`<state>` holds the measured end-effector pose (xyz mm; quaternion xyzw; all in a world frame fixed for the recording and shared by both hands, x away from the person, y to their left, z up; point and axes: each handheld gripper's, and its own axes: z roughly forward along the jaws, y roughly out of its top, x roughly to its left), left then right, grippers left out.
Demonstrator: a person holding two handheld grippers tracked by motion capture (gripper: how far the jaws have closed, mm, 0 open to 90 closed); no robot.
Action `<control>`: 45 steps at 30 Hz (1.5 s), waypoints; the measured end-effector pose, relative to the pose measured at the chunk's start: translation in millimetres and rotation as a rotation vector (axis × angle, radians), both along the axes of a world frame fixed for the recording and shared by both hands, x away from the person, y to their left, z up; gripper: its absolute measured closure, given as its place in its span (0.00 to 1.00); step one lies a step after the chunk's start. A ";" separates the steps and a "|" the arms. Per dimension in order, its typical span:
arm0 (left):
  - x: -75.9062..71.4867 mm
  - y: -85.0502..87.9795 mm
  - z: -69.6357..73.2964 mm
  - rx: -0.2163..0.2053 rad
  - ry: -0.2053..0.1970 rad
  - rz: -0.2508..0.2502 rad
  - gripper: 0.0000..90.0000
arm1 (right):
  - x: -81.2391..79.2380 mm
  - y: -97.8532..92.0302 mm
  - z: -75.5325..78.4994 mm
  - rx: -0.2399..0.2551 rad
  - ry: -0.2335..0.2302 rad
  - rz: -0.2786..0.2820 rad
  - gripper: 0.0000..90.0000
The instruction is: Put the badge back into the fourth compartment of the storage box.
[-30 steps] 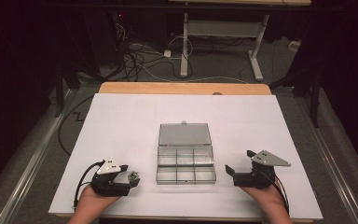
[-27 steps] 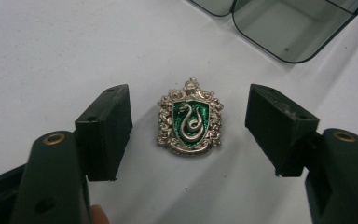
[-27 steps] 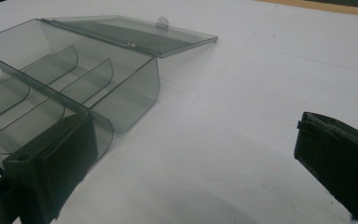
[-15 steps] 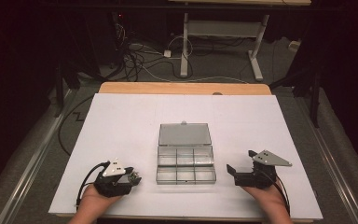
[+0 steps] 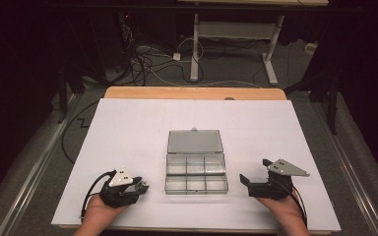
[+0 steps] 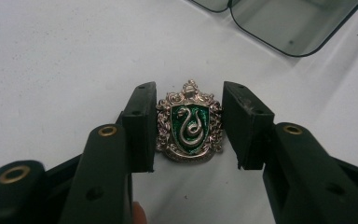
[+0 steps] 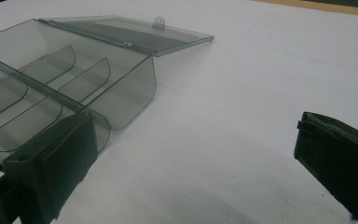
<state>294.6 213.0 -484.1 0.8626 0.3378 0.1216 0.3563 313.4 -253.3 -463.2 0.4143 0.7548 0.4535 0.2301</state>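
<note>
A silver crest badge (image 6: 189, 128) with a green shield and a snake lies flat on the white table cover. My left gripper (image 6: 189, 89) straddles it. Its jaws have just been closing, and both pads now touch the badge's sides. In the high view the left gripper (image 5: 139, 187) sits near the front left, beside the clear plastic compartment box (image 5: 196, 167). The box stands open, with its lid (image 5: 195, 141) laid flat behind it and its compartments looking bare. My right gripper (image 5: 254, 173) rests at the box's right, open, with nothing between its jaws (image 7: 193, 154); the box (image 7: 121, 88) is close on its left.
The white cover (image 5: 128, 128) spans the table, and a wooden edge (image 5: 192, 92) shows at the far side. Beyond it are table legs (image 5: 195, 44) and cables (image 5: 142, 59) on a dark floor. A cable trails from each gripper toward the front edge.
The left gripper's jaws have drawn closer together. Both hands stay where they were, and the box has not moved.
</note>
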 end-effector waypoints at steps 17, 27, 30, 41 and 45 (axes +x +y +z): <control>-0.6 3.0 4.3 -0.051 -0.012 0.019 0.61 | 1.6 -0.1 -0.9 -0.005 0.003 0.004 0.00; -0.8 2.7 7.4 -0.088 -0.014 0.027 0.61 | 1.3 -1.9 -0.5 -0.003 0.000 -0.005 0.00; -1.3 1.2 9.0 -0.090 -0.019 0.028 0.61 | 0.9 -1.5 -0.6 -0.006 0.003 -0.001 0.00; -2.7 -3.8 14.1 -0.111 -0.037 0.017 0.61 | 1.5 -1.3 -2.1 -0.012 0.012 -0.002 0.00; -2.7 -5.9 15.3 -0.115 -0.036 0.013 0.62 | 1.6 -1.8 -1.9 -0.014 0.008 0.000 0.00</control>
